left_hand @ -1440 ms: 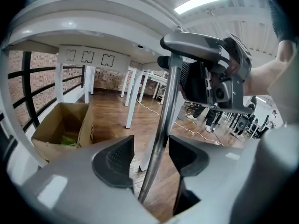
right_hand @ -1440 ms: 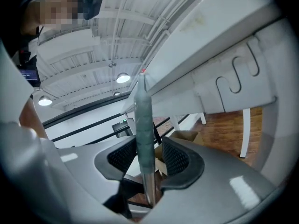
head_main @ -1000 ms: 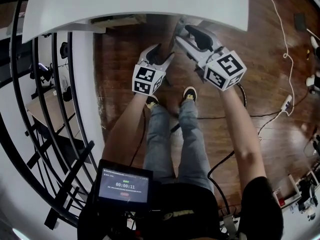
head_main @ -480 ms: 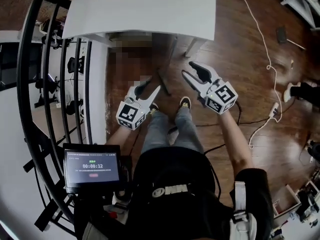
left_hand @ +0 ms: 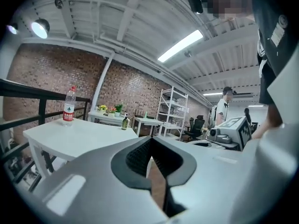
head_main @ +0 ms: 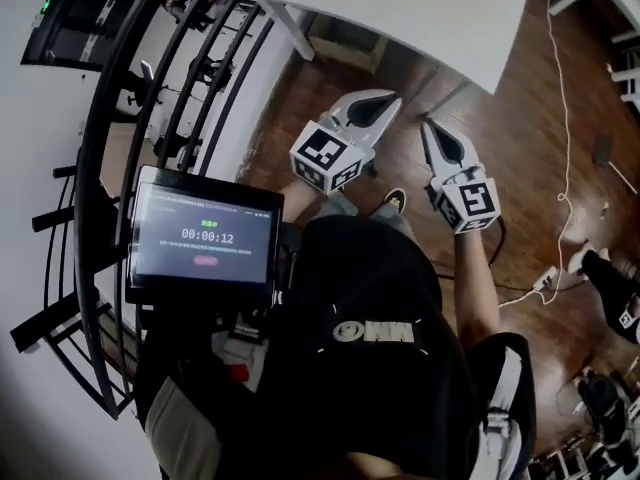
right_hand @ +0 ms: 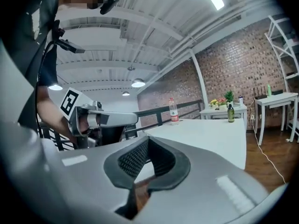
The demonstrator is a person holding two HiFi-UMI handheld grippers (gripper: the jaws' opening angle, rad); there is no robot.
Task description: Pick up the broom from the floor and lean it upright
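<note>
Left gripper (head_main: 392,98): just snapped closed on nothing, pads together, held up beside the right. Right gripper (head_main: 426,122): likewise just closed, empty. Below both: wood floor (head_main: 520,168). Ahead: white table (head_main: 400,8). At left: black railing (head_main: 88,218), then lit screen (head_main: 205,236). On table: 1 water bottle (left_hand: 68,105). Broom: out of sight in all 3 views.

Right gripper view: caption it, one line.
Right gripper, fingers just closed on nothing, beside the left gripper, also just shut, facing a white table with a water bottle.
</note>
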